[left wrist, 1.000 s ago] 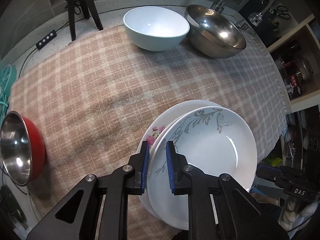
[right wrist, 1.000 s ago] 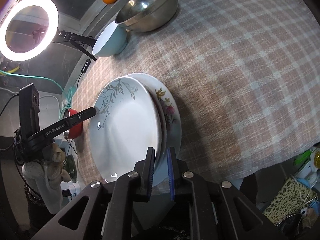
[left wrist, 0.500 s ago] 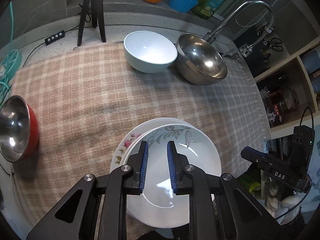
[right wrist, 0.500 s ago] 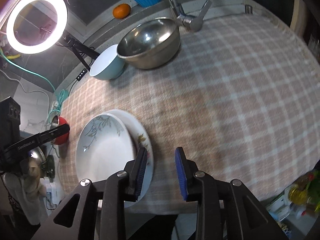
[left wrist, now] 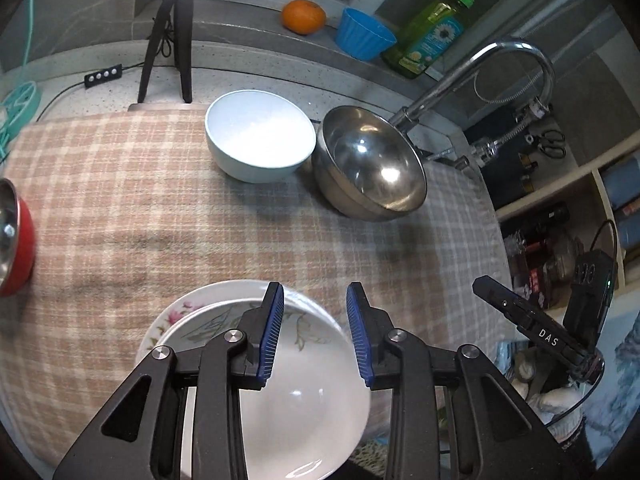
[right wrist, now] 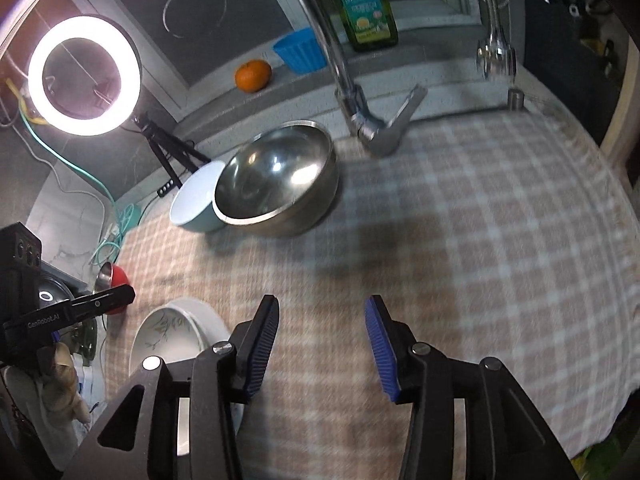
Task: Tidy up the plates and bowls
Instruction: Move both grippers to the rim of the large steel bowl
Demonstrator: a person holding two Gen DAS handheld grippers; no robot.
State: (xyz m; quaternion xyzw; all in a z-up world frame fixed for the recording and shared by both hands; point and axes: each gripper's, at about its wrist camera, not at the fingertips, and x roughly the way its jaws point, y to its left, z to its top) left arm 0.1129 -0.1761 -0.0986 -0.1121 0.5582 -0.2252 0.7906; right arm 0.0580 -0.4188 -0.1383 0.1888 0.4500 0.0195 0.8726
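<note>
Two white plates are stacked at the near edge of the checked cloth: a grey-leaf plate (left wrist: pixel 304 400) on a pink-flower plate (left wrist: pixel 172 316). The stack also shows in the right wrist view (right wrist: pixel 172 332). My left gripper (left wrist: pixel 315 332) is open above the top plate, holding nothing. My right gripper (right wrist: pixel 322 352) is open and empty over the bare cloth, right of the stack. A light blue bowl (left wrist: pixel 260 146) and a steel bowl (left wrist: pixel 372 164) sit side by side at the far edge. A red bowl with a steel lining (left wrist: pixel 12 236) is at the far left.
A faucet (left wrist: pixel 480 76) rises behind the steel bowl. A tripod (left wrist: pixel 172 36) with a ring light (right wrist: pixel 84 76) stands at the back left. An orange (left wrist: pixel 303 16), a blue cup (left wrist: pixel 364 38) and a soap bottle (left wrist: pixel 432 36) sit on the back ledge. Shelves are at the right.
Both grippers let go of the plates, opened and pulled back and up. The plate stack now lies flat on the cloth.
</note>
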